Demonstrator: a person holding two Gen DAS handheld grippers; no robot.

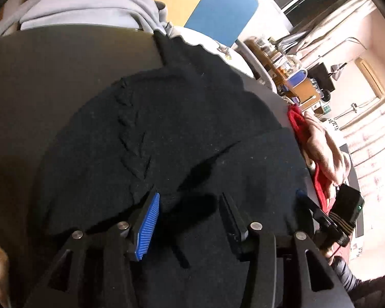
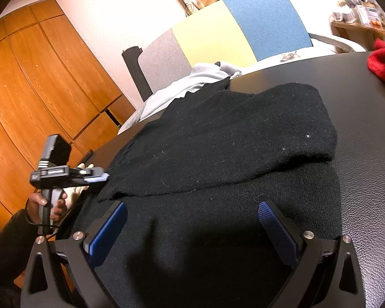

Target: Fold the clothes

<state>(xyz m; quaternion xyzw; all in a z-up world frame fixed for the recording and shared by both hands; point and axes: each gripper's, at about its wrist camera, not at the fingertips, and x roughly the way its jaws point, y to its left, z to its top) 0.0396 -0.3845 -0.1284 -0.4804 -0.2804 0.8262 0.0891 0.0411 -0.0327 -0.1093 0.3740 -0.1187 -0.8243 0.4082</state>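
A black knit sweater (image 1: 182,133) lies partly folded on a dark table (image 1: 38,82); it also shows in the right wrist view (image 2: 218,138) with one flap laid over the lower layer. My left gripper (image 1: 190,205) is open, its fingers just above the sweater's near part. My right gripper (image 2: 192,213) is open over the sweater's near edge, holding nothing. The left gripper also shows in the right wrist view (image 2: 97,175) at the sweater's left edge. The right gripper also shows in the left wrist view (image 1: 318,213) at the sweater's right side.
A grey garment (image 1: 89,7) lies at the table's far edge, also in the right wrist view (image 2: 192,82). Red and pink clothes (image 1: 310,138) sit at the right, also in the right wrist view (image 2: 382,61). A yellow-and-blue panel (image 2: 243,25) stands behind. Wooden cabinets (image 2: 38,77) are at left.
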